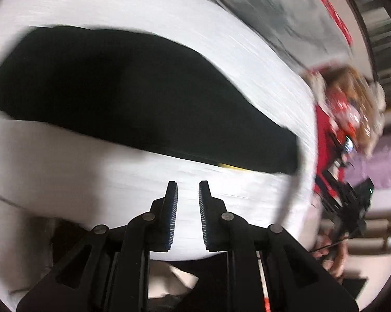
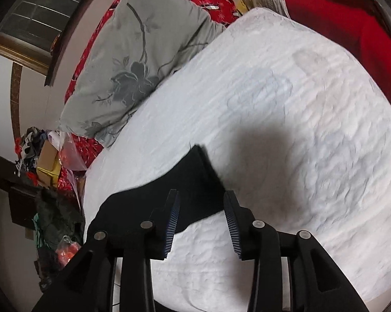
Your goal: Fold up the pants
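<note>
black pants on white bedspread

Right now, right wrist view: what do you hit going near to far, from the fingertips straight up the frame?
Right gripper, jaws apart with nothing clamped → black pants lying flat → white quilted bedspread → red cloth at the far edge. The grey floral pillow sits off to the left, so it is left out of the order.
</note>
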The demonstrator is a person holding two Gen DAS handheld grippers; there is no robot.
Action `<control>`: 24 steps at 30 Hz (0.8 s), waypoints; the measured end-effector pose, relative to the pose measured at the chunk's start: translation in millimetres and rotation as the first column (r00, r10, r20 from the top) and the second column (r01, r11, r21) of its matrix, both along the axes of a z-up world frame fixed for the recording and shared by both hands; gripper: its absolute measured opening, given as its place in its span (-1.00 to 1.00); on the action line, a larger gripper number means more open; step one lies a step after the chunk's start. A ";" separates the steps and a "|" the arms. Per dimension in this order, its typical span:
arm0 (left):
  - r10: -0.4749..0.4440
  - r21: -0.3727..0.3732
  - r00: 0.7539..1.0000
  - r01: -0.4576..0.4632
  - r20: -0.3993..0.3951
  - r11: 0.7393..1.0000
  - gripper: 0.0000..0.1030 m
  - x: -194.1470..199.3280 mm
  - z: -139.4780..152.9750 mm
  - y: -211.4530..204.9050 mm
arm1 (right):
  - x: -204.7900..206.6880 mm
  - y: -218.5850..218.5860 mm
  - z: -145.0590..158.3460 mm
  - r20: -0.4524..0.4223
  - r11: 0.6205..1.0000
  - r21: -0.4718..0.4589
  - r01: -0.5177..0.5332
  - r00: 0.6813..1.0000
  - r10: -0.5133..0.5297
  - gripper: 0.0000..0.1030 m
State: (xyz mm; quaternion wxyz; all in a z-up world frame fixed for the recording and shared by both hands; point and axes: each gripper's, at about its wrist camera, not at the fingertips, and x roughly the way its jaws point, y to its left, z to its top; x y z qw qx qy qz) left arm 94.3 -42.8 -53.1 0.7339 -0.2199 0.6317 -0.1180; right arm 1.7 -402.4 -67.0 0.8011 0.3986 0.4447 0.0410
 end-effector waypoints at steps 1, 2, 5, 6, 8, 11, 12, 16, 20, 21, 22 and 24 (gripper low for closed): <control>-0.014 -0.029 1.000 0.014 -0.023 0.999 -0.73 5.5 -6.5 -26.1 | 5.1 -2.4 -1.2 -0.001 1.000 -0.007 -0.020 1.000 0.020 -0.22; -0.017 -0.048 0.999 0.016 -0.035 0.999 -0.73 8.1 -9.6 -39.4 | 9.8 -4.0 -2.9 -0.004 0.999 -0.010 -0.039 0.999 0.039 -0.20; -0.025 -0.092 0.996 0.017 -0.080 0.996 -0.73 11.9 -26.4 -80.9 | 26.2 -3.4 -10.4 -0.014 0.994 -0.007 -0.108 0.994 0.108 -0.16; -0.032 -0.101 0.994 0.021 -0.102 0.995 -0.73 13.6 -34.0 -93.5 | 29.1 -2.4 -13.6 -0.016 0.992 -0.007 -0.125 0.992 0.125 -0.16; -0.015 -0.097 0.993 0.004 -0.119 0.995 -0.73 13.4 -41.4 -103.0 | 42.3 2.5 -20.4 -0.017 0.985 -0.005 -0.173 0.985 0.173 -0.16; 0.024 -0.112 0.989 -0.041 -0.147 0.993 -0.73 13.0 -48.0 -106.1 | 62.9 11.9 -33.9 -0.030 0.976 0.006 -0.219 0.975 0.219 -0.16; 0.041 -0.127 0.986 -0.062 -0.161 0.990 -0.73 14.8 -50.9 -107.5 | 70.3 15.0 -38.7 -0.038 0.972 0.015 -0.233 0.972 0.233 -0.16; 0.072 -0.149 0.983 -0.098 -0.168 0.984 -0.73 14.2 -52.4 -114.0 | 95.1 30.0 -47.0 -0.056 0.955 -0.013 -0.297 0.954 0.296 -0.24; 0.116 -0.166 0.976 -0.147 -0.185 0.975 -0.73 22.0 -60.4 -124.0 | 105.5 35.2 -41.0 -0.064 0.929 -0.112 -0.354 0.935 0.348 -0.87; 0.129 -0.179 0.971 -0.165 -0.199 0.970 -0.73 25.0 -63.2 -126.7 | 107.2 33.0 -39.1 -0.060 0.928 -0.113 -0.356 0.934 0.352 -0.87; 0.134 -0.187 0.969 -0.173 -0.205 0.967 -0.73 28.4 -65.6 -131.6 | 110.5 31.0 -35.5 -0.049 0.929 -0.110 -0.354 0.935 0.351 -0.94; 0.154 -0.162 0.967 -0.189 -0.203 0.969 -0.73 32.5 -68.1 -137.0 | 115.0 24.3 -22.8 0.016 0.935 -0.079 -0.346 0.937 0.348 -0.94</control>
